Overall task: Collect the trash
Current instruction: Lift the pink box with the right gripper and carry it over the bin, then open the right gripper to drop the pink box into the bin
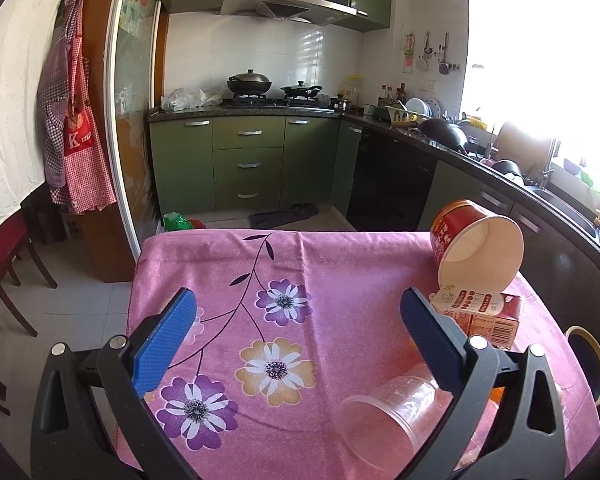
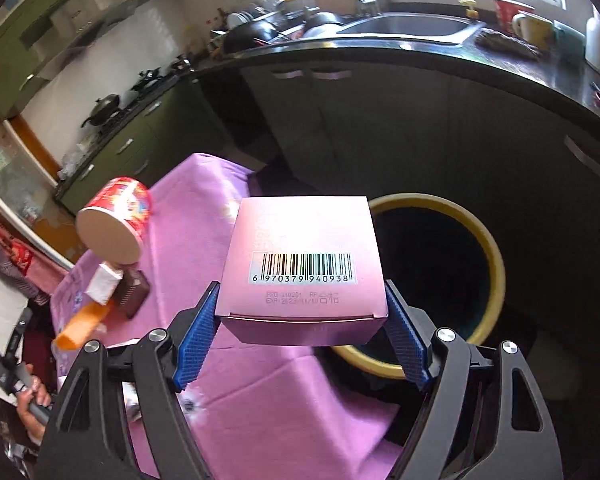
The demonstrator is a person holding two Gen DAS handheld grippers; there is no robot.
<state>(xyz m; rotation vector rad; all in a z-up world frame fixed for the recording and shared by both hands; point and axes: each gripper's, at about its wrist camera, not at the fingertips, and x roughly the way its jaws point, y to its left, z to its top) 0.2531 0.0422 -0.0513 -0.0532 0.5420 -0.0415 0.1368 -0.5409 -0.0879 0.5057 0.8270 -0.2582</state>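
Observation:
My right gripper [image 2: 302,312] is shut on a pink box [image 2: 300,264] with a barcode and holds it above the table's edge, beside the yellow-rimmed bin [image 2: 496,264]. My left gripper [image 1: 300,320] is open and empty over the pink flowered tablecloth [image 1: 300,264]. A clear plastic cup [image 1: 388,416] lies on its side by its right finger. A red paper bowl [image 1: 476,240] lies tipped on a drink carton [image 1: 484,316]. The bowl [image 2: 116,220], a brown carton [image 2: 130,292] and an orange piece [image 2: 80,324] show in the right wrist view.
The bin's rim [image 1: 596,360] shows past the table's right edge. A dark kitchen counter with sink [image 2: 404,26] curves behind. Green cabinets [image 1: 244,160] and a stove stand far back. A chair [image 1: 4,264] is at the left.

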